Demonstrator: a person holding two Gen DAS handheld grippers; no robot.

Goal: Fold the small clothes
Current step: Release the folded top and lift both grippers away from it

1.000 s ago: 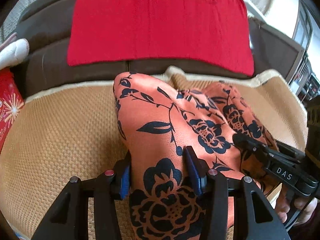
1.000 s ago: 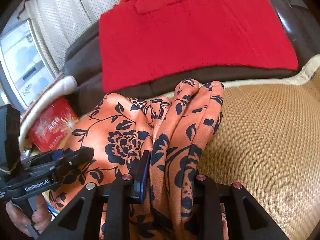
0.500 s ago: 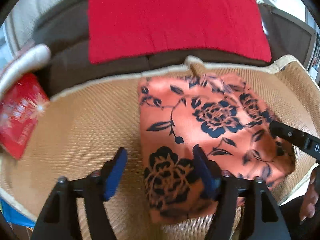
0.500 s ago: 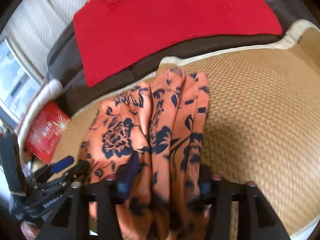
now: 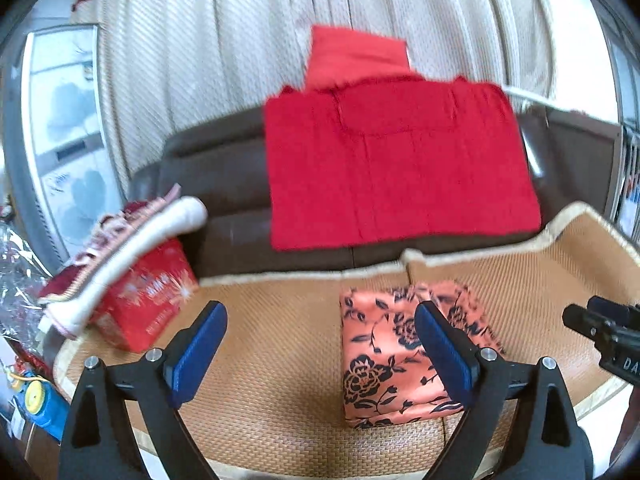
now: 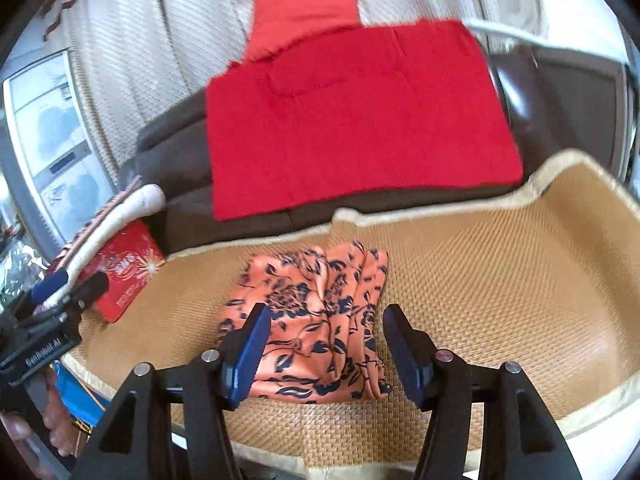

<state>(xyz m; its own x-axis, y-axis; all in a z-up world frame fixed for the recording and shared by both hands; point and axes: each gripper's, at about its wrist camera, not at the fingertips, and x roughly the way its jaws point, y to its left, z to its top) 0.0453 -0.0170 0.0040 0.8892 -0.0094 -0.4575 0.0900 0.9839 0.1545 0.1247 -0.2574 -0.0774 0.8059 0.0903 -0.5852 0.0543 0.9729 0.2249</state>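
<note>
Floral garment [image 5: 394, 354] folded on woven mat [image 5: 280, 340], red cloth [image 5: 400, 168] behind, curtain [image 5: 200, 60], both jaws open, empty

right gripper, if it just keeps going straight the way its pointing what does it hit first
Most likely the folded floral cloth, which lies on the woven mat between the open fingers of the right gripper and just ahead of them. The gripper looks raised above it, so depth is unclear; a shallower line would reach the mat beyond.
</note>
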